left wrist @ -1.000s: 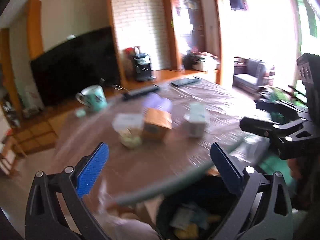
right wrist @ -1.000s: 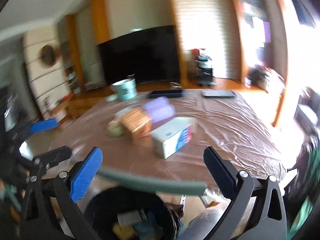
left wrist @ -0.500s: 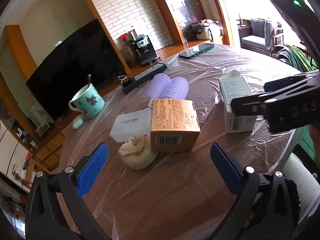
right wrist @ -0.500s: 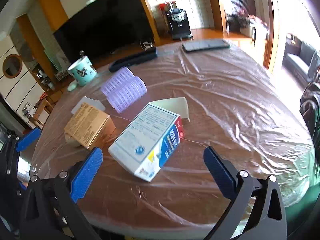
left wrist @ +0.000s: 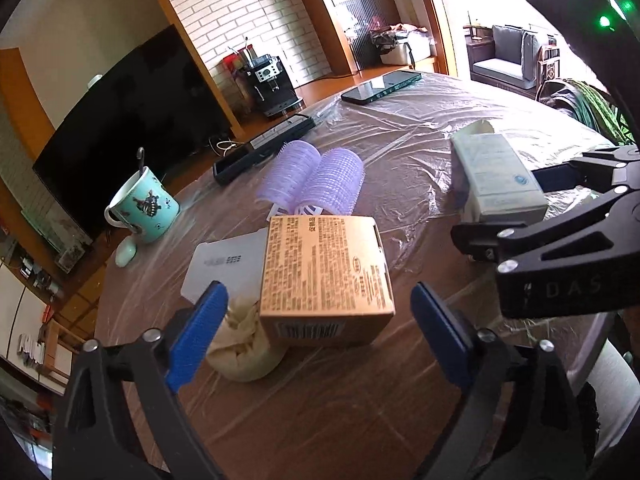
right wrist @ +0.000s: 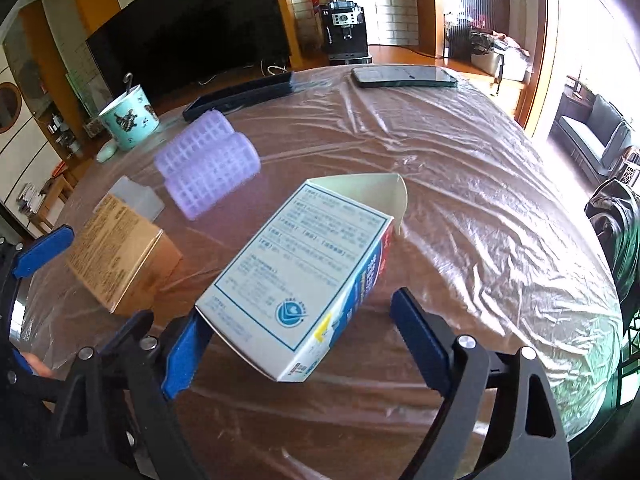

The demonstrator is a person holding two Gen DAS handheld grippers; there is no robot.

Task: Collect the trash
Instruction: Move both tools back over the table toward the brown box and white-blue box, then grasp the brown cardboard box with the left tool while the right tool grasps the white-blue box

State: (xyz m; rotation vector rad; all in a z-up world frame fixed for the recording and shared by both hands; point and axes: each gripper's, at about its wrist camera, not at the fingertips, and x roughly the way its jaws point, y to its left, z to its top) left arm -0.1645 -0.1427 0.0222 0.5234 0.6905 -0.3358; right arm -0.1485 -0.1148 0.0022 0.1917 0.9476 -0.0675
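A brown cardboard box (left wrist: 324, 276) lies on the plastic-covered round table (left wrist: 360, 420), with a crumpled cream wad (left wrist: 240, 344) at its left. My left gripper (left wrist: 320, 332) is open, its blue pads on either side of the box's near end. A white and blue carton (right wrist: 304, 276) with an open flap lies on the table. My right gripper (right wrist: 304, 344) is open around the carton's near end. The carton (left wrist: 496, 176) and right gripper also show in the left wrist view. The brown box (right wrist: 120, 256) shows in the right wrist view.
Two purple hair rollers (left wrist: 316, 180), a small white plastic box (left wrist: 224, 264), a teal mug (left wrist: 144, 204), a black remote (left wrist: 260, 148) and a phone (left wrist: 380, 88) lie further back on the table. A TV and coffee machine stand beyond.
Both grippers moved from above a black bin up over the table and closed in on the brown box and the carton. Both stayed open.
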